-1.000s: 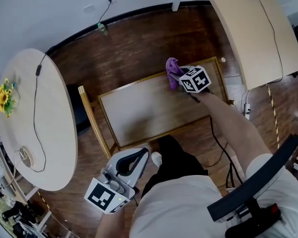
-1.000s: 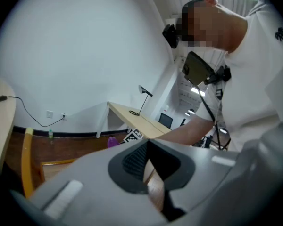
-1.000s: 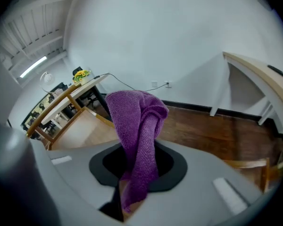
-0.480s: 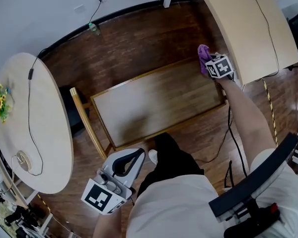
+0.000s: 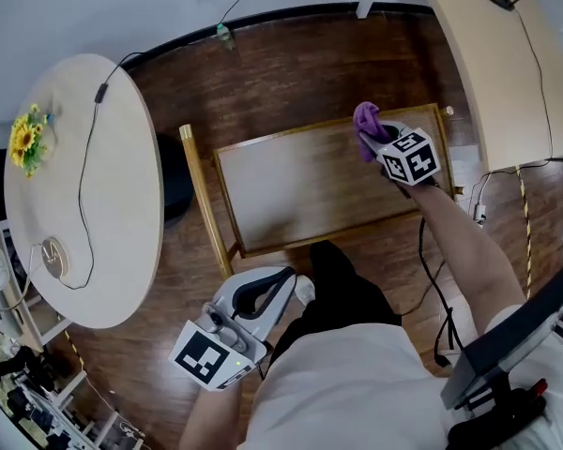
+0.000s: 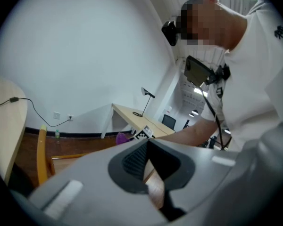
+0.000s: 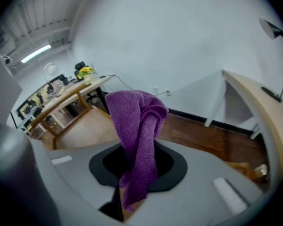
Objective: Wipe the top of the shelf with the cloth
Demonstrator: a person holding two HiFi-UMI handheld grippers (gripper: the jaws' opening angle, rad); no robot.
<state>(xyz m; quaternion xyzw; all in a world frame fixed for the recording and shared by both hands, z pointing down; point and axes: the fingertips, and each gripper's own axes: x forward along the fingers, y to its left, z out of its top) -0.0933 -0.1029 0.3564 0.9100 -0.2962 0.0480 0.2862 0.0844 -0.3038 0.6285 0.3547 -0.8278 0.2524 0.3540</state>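
The wiping step looks to be in hand. The right gripper (image 5: 380, 146) has its jaws clamped on the purple cloth (image 5: 366, 123), which is at the far right corner of the shelf (image 5: 300, 186) top. From above I cannot quite tell whether the cloth presses on the wood. The left gripper (image 5: 266, 295) hangs by the person's body, jaws together on nothing. The next move calls for drawing the cloth leftward across the bare top with steady downward pressure.

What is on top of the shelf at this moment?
Only the purple cloth, pinched in the right hand-held gripper, sits over the far right corner of the shelf top; the rest shows bare wood. The patch beneath cloth and gripper is covered, so contact cannot be confirmed.
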